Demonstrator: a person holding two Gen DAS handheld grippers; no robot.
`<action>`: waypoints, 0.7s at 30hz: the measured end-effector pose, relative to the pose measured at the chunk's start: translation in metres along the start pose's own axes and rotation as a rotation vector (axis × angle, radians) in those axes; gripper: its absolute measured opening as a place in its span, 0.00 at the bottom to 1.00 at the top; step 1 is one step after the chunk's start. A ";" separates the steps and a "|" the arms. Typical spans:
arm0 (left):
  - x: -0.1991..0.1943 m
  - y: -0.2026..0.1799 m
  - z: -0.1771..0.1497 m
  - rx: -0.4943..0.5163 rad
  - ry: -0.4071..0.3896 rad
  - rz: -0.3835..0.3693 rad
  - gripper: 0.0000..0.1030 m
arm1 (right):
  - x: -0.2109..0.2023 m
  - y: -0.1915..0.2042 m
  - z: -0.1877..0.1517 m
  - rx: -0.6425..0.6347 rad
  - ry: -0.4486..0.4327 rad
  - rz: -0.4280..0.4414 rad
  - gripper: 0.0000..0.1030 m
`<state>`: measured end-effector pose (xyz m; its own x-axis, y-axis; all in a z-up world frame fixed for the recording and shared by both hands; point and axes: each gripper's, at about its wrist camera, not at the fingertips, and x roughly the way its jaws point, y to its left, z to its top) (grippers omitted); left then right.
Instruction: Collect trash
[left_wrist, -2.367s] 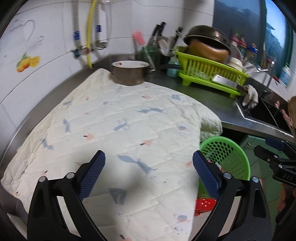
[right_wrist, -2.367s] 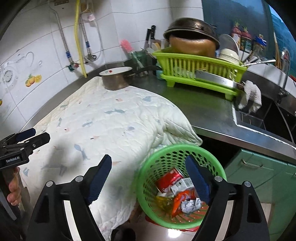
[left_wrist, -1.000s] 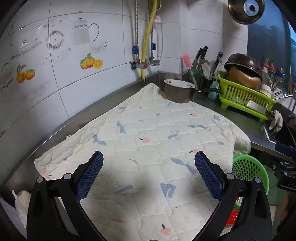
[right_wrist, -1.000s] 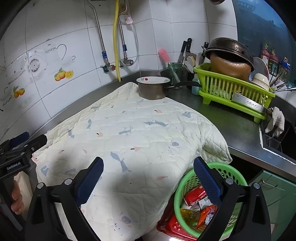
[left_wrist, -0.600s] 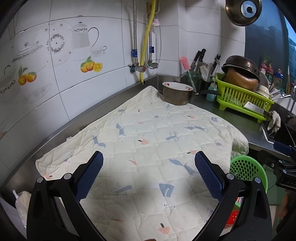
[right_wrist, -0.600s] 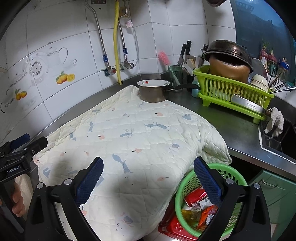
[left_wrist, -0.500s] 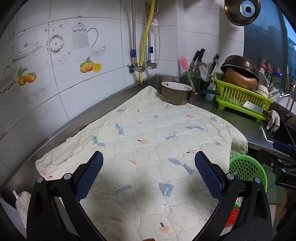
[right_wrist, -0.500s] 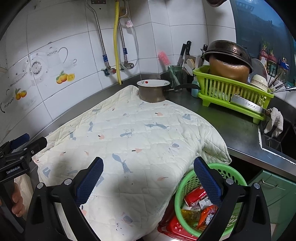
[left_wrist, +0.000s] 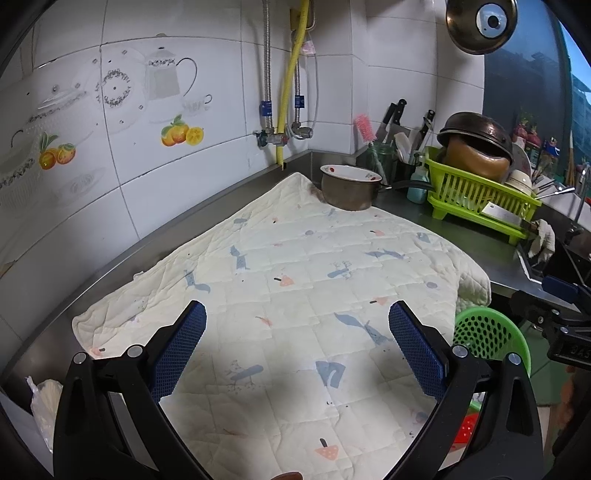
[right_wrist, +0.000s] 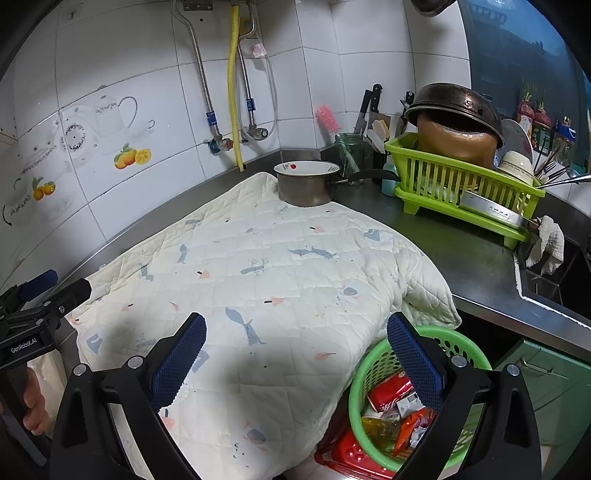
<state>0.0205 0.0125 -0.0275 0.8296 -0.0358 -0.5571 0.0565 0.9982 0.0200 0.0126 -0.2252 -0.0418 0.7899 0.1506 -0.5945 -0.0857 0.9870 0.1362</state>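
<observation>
Steel counter (right_wrist: 461, 258) under a quilted cloth (left_wrist: 295, 277). Both the left gripper (left_wrist: 295, 325) and the right gripper (right_wrist: 295, 338) are spread, empty. Only the right view shows trash (right_wrist: 391, 391) inside the perforated green basket (right_wrist: 454, 343).

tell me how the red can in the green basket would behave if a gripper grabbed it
The red can looks like thin metal, so it would probably be light and dent under a firm squeeze. It lies on its side on loose wrappers in the green basket, so a push would likely roll or shift it. Its smooth skin may slip.
</observation>
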 end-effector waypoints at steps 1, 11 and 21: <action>0.000 0.001 0.000 -0.003 0.002 -0.001 0.95 | 0.000 0.000 0.000 0.000 0.000 0.001 0.92; -0.001 0.001 -0.002 0.001 0.001 0.005 0.95 | -0.001 0.001 0.001 0.001 0.002 0.004 0.93; -0.002 0.001 -0.001 0.001 -0.001 0.003 0.95 | -0.001 0.001 0.001 0.005 0.003 0.009 0.93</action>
<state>0.0186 0.0137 -0.0277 0.8305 -0.0328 -0.5561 0.0546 0.9982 0.0227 0.0127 -0.2245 -0.0404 0.7871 0.1595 -0.5958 -0.0898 0.9853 0.1452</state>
